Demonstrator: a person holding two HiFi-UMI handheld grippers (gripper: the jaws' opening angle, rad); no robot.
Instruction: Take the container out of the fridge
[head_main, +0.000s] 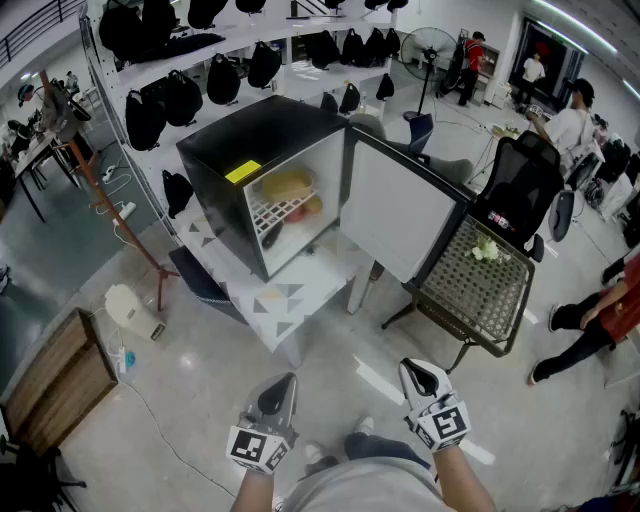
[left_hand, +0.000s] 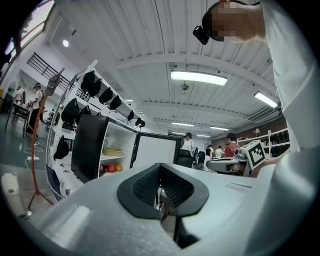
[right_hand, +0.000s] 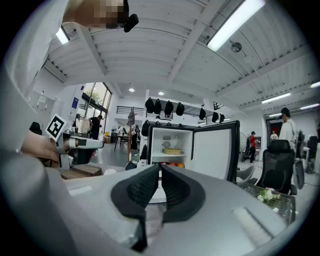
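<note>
Walking up to the open fridge, nothing picked up yet
The left tool (head_main: 283, 385) and right tool (head_main: 420, 372) are held low by the person's waist, each with its jaws pressed together on nothing, well apart from the fridge (head_main: 250, 150) standing on the low white desk (head_main: 300, 290) with its door (head_main: 395, 215) swung wide. The yellow container (head_main: 287, 184) sits about midway along the upper wire shelf, fruit beneath it. Next, I'd say, one tool must reach in, spread its jaws and take the container's rim
</note>
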